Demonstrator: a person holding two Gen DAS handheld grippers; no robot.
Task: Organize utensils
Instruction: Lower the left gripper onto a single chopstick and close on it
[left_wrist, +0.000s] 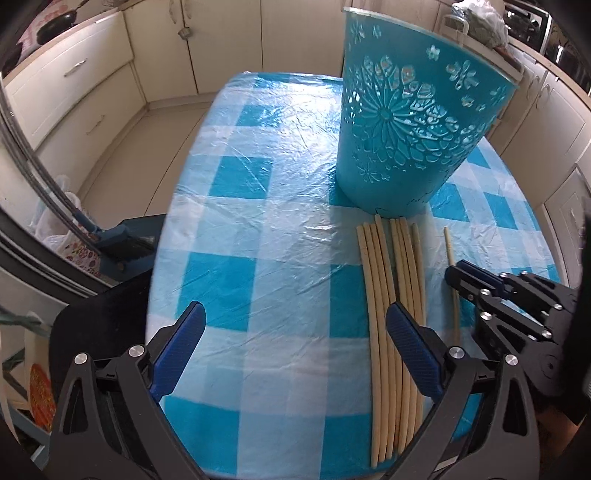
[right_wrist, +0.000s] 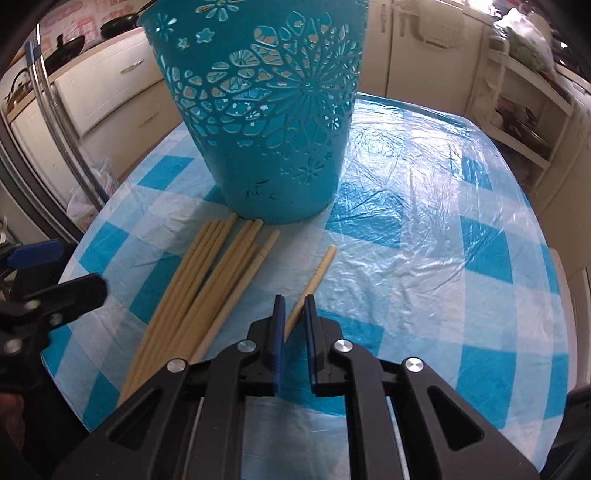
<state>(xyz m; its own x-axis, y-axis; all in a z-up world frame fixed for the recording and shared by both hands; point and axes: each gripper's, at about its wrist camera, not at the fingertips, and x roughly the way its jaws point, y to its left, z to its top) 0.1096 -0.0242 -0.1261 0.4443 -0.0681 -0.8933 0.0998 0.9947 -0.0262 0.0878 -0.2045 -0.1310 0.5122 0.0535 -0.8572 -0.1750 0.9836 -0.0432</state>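
Several cream chopsticks (left_wrist: 391, 295) lie side by side on the blue-checked table, just in front of a tall teal cut-out basket (left_wrist: 417, 122). They also show in the right wrist view (right_wrist: 207, 280), below the basket (right_wrist: 269, 110). One single chopstick (right_wrist: 314, 280) lies apart to their right. My right gripper (right_wrist: 294, 306) has its jaws nearly shut around that chopstick's near end, low at the table. It shows in the left wrist view (left_wrist: 456, 275) too. My left gripper (left_wrist: 293, 321) is open and empty, its right finger over the bundle.
The table (left_wrist: 266, 229) has a crinkled plastic cover. A dark chair and bags (left_wrist: 62, 229) stand at its left. Cream kitchen cabinets (left_wrist: 85, 85) ring the room, and a shelf rack (right_wrist: 517, 103) stands at the right.
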